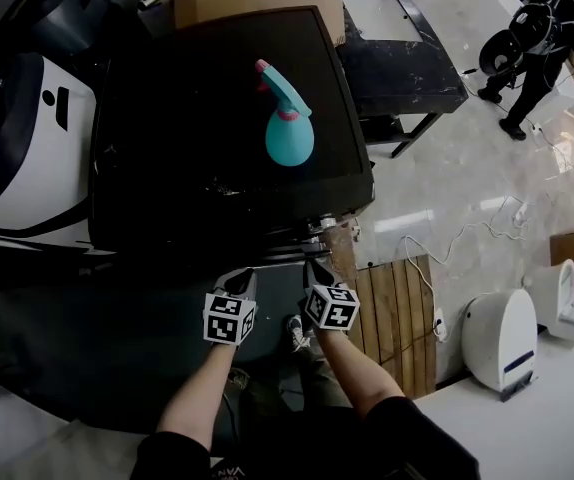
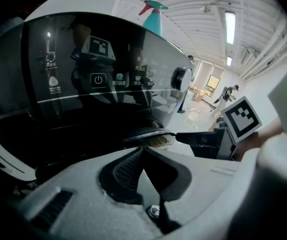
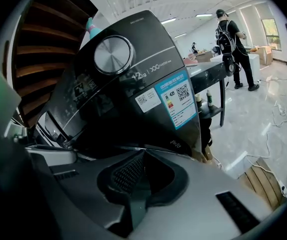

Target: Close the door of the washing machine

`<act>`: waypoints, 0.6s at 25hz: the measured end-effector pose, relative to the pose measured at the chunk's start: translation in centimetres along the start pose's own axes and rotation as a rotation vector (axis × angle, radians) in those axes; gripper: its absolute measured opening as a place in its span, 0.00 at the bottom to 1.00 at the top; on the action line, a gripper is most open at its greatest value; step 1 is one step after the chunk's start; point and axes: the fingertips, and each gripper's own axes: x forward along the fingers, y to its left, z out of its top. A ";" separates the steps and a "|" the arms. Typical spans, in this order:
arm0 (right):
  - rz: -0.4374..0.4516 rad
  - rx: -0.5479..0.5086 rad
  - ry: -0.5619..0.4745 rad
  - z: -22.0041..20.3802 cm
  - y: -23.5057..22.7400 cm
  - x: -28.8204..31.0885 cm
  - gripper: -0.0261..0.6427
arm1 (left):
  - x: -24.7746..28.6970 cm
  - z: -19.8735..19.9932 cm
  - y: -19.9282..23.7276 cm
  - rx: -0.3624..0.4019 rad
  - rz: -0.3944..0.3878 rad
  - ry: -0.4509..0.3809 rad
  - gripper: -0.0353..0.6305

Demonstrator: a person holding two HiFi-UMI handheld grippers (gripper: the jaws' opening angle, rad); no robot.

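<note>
Washing machine (image 1: pixel 217 118) is dead ahead, black top facing the head view, with a teal spray bottle (image 1: pixel 289 128) standing on it right of centre. Left tool (image 1: pixel 242 283) and right tool (image 1: pixel 317 268) are side by side at the machine's near front edge, close together but not touching, marker cubes facing up, forearms coming in from below. Left tool: jaws together, nothing between them. Right tool: same, jaws together and empty. The left gripper view looks up at the glossy control panel (image 2: pixel 98 79) with its power icon; a dark curved rim (image 2: pixel 143 134) sits just past the jaw tips. The door can't be made out for certain in any view; the front under the top edge is just dark. The right gripper view shows the round knob (image 3: pixel 113 54) and the label stickers (image 3: pixel 176 99) on the machine's front right. A cardboard box (image 1: pixel 257 3) sits behind the machine and a black surface (image 1: pixel 407 58) to its right. Wooden slats (image 1: pixel 397 313) lie on the floor just right of the right forearm, with a white appliance (image 1: pixel 497 338) beyond them. A person (image 1: pixel 542 33) stands well off at the upper right.
</note>
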 end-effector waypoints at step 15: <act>0.010 0.067 -0.010 1.0 -0.3 1.6 0.04 | -2.2 1.4 3.9 -0.117 0.096 -0.087 0.06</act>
